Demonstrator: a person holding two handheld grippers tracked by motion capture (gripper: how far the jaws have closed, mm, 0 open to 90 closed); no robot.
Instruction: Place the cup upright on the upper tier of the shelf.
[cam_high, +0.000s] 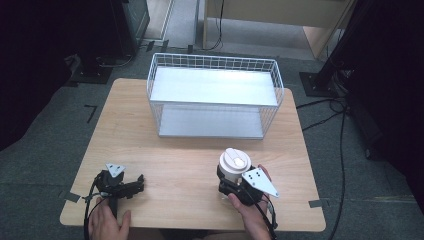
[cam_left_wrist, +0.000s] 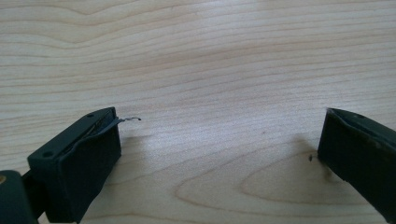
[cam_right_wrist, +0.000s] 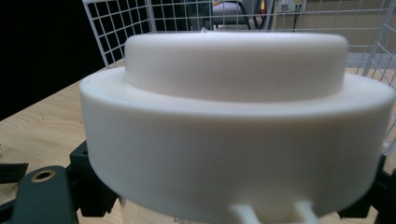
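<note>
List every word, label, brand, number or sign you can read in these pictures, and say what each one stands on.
None can be read.
The white lidded cup held in the right gripper shows a plain lid, with no print visible.
The white wire shelf rack, the wooden table and the left gripper carry no visible lettering.
Objects seen through the rack's mesh in the right gripper view are too blurred to tell.
</note>
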